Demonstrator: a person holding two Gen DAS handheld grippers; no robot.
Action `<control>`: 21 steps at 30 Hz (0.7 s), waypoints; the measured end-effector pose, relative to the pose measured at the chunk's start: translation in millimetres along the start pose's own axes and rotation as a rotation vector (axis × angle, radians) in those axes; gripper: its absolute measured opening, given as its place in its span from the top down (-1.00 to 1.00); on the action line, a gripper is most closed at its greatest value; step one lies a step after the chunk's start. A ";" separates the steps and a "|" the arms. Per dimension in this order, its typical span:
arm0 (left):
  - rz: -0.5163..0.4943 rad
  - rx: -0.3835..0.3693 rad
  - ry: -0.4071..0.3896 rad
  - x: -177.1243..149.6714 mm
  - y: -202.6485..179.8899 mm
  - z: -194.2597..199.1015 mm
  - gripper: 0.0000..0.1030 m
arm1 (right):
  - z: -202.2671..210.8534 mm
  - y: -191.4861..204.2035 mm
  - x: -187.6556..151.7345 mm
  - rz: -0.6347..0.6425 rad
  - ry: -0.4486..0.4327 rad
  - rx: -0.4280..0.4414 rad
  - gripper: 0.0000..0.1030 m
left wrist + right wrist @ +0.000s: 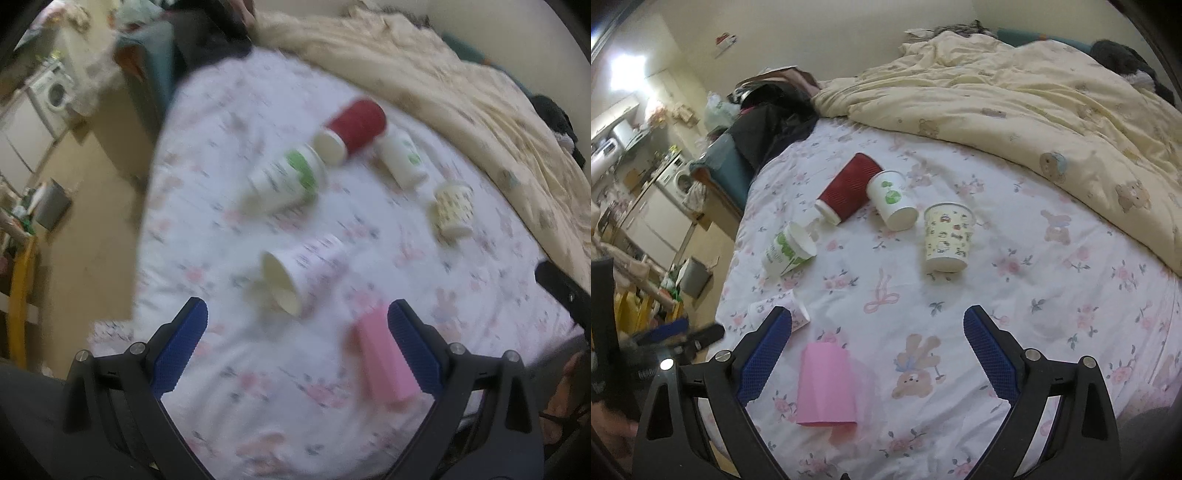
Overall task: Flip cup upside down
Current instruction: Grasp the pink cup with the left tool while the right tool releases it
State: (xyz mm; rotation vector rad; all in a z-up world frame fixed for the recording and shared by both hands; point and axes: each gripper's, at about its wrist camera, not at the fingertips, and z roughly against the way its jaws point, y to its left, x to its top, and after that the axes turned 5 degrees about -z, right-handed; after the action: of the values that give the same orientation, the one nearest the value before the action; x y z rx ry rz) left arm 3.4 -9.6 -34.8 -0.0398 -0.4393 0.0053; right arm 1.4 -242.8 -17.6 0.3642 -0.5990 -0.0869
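Observation:
Several paper cups lie on a floral bed sheet (pixel 1015 295). A red ribbed cup (pixel 847 190) lies on its side, as does a white cup with a green leaf (pixel 891 201). A cream cartoon-print cup (pixel 947 236) stands upright. A green-and-white cup (pixel 788 251) and a white floral cup (pixel 783 308) lie on their sides. A pink cup (pixel 827 384) stands mouth down. My left gripper (pixel 297 325) is open above the sheet, with the floral cup (pixel 303 273) just beyond its fingers and the pink cup (pixel 384 363) by its right finger. My right gripper (pixel 877 328) is open and empty.
A rumpled cream duvet (pixel 1034 99) covers the far and right side of the bed. Dark clothes (pixel 775 114) lie at the bed's far left corner. The bed's left edge drops to the floor, with a washing machine (pixel 677 179) and clutter beyond.

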 end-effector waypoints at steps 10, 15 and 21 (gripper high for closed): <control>0.032 -0.065 0.258 5.3 -48.0 -46.8 -0.68 | 4.4 -36.4 5.4 -0.164 0.015 -0.023 -0.88; 0.113 -0.067 0.347 1.6 -45.3 -66.0 -0.66 | 2.1 -45.4 5.3 -0.216 0.048 0.012 -0.88; 0.179 -0.082 0.425 -2.6 -56.3 -92.2 -0.57 | -2.5 -43.4 7.2 -0.210 0.065 0.017 -0.88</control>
State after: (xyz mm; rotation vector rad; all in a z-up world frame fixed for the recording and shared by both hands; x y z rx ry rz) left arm 40.1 -69.3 -117.0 -0.1578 -0.0093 0.1525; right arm 9.7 -283.8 -31.3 0.4437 -0.4961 -0.2701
